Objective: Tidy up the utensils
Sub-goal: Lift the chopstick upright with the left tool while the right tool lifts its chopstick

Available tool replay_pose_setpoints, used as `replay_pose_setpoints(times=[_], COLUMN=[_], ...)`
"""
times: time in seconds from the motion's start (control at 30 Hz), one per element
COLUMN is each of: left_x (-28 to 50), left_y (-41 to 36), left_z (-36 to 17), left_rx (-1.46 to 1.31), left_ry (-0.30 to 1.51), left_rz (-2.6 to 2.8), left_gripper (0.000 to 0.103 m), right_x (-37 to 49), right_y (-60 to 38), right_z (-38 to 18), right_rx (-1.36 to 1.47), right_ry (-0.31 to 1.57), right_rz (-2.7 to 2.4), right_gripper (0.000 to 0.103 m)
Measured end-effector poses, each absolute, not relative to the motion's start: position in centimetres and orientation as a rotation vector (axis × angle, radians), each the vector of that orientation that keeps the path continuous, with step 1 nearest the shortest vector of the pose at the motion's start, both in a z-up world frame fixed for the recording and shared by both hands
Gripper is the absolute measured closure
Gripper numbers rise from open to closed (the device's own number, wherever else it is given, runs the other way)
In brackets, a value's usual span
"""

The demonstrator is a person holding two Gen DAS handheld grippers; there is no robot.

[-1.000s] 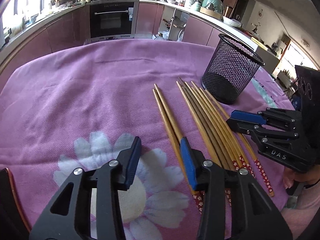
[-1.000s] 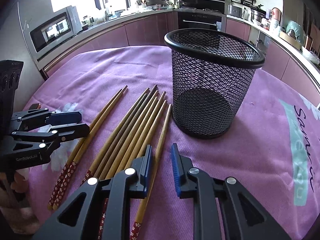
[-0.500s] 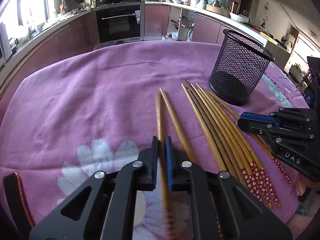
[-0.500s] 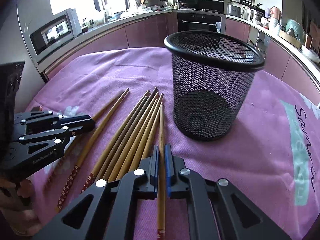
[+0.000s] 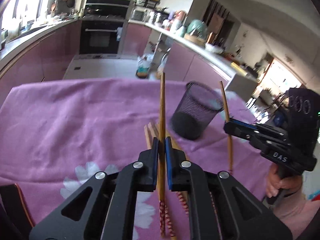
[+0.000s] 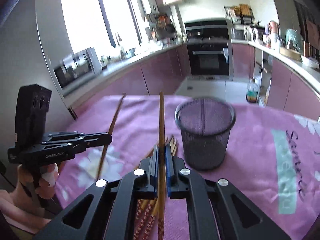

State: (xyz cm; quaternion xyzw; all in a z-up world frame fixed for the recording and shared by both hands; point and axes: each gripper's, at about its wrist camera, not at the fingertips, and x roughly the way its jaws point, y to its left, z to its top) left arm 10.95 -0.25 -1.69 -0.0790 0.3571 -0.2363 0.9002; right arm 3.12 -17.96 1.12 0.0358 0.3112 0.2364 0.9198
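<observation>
My left gripper [image 5: 162, 140] is shut on a wooden chopstick [image 5: 162, 108] and holds it raised above the table, tip pointing away. My right gripper [image 6: 162, 149] is shut on another wooden chopstick [image 6: 161, 120], also lifted. Each gripper shows in the other's view: the right one [image 5: 227, 127] with its chopstick [image 5: 225, 102] near-upright, the left one [image 6: 109, 139] with its chopstick [image 6: 114, 120] slanted. The black mesh cup [image 5: 197, 111] [image 6: 205, 132] stands upright and empty, beyond and between both. Several chopsticks [image 5: 150, 134] [image 6: 172, 143] lie on the cloth under the grippers.
A purple flowered tablecloth [image 5: 70, 120] [image 6: 260, 150] covers the table. A dark object [image 5: 12, 200] sits at the near left edge. Pink kitchen cabinets and an oven [image 6: 209, 60] stand beyond the table's far edge.
Both grippers closed on one chopstick each, then lifted them off the cloth and tilted them up. The remaining chopsticks stay on the table.
</observation>
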Motion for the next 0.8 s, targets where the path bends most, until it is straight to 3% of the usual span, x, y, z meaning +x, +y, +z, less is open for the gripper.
replay_pose_setpoints(times=[0.5, 0.8], left_x=[12.8, 16.5], left_y=[-1.8, -4.9], left_z=[9.5, 13.4], left_rx=[-0.266, -0.247], left_ry=[0.504, 0.446], left_rz=[-0.614, -0.610], left_gripper=[0.096, 0.096], right_x=[4.6, 6.8], right_y=[-21.4, -23.2], right_z=[8.6, 11.4], right_rx=[0.107, 0.088], right_ry=[0.427, 0.355], right_rz=[0.486, 0.425], right_gripper=[0.098, 0.098])
